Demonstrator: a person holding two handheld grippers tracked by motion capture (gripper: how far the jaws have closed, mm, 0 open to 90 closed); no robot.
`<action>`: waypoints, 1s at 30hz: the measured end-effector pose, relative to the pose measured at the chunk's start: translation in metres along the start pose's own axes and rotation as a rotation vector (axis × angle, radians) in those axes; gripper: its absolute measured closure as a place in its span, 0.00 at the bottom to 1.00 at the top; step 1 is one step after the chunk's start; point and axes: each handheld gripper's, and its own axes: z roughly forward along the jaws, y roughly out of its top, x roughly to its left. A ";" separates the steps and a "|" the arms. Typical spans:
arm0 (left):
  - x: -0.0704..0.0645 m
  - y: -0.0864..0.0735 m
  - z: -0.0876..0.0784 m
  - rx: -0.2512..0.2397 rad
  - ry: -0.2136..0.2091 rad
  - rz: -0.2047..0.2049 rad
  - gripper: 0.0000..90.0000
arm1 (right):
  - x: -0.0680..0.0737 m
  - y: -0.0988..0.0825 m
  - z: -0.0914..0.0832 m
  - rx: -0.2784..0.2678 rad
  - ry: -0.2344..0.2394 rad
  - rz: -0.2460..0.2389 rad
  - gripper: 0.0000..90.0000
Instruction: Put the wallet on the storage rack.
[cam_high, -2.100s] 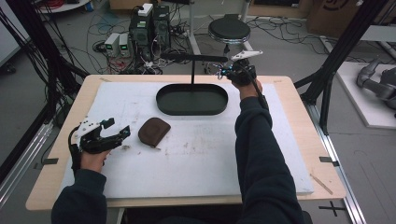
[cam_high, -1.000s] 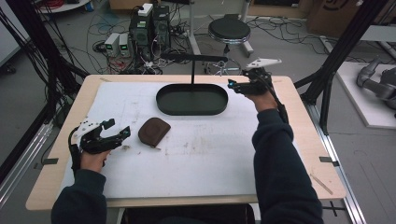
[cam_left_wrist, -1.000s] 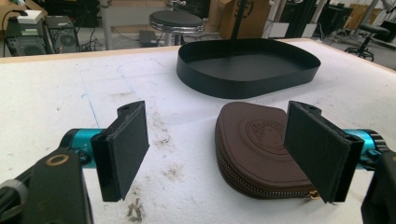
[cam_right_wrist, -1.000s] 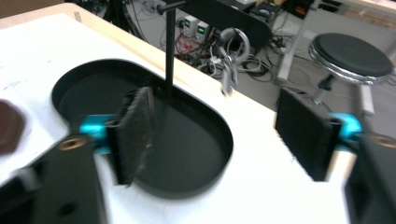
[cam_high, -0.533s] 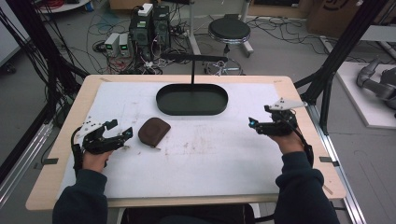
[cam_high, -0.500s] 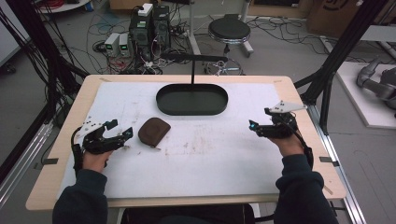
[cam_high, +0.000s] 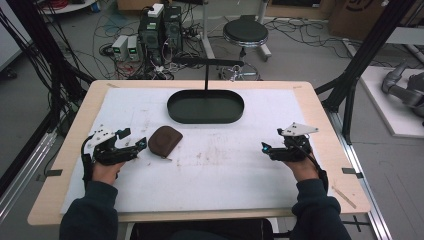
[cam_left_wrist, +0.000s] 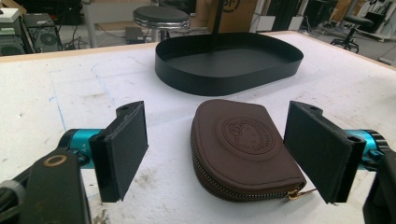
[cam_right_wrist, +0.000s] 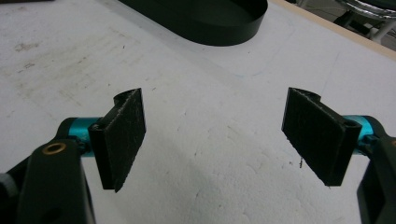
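Left gripper spread wide, gripping nothing, brown zipped leather pouch lying between its jaws. Right gripper likewise wide apart, empty.

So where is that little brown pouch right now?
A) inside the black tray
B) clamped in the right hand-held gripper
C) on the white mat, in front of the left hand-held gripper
C: the brown pouch lies on the white mat, between the open jaws of the left hand-held gripper, short of the black tray.
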 end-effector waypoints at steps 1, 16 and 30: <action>0.000 0.000 0.000 -0.004 -0.002 0.000 0.24 | 0.001 0.000 0.001 0.004 0.000 -0.002 0.24; -0.022 0.005 0.016 0.036 -0.045 0.042 0.24 | 0.000 -0.005 -0.005 -0.033 -0.008 0.022 0.24; -0.045 0.001 0.045 0.199 -0.028 0.119 0.23 | -0.005 -0.010 -0.007 -0.032 -0.022 0.038 0.25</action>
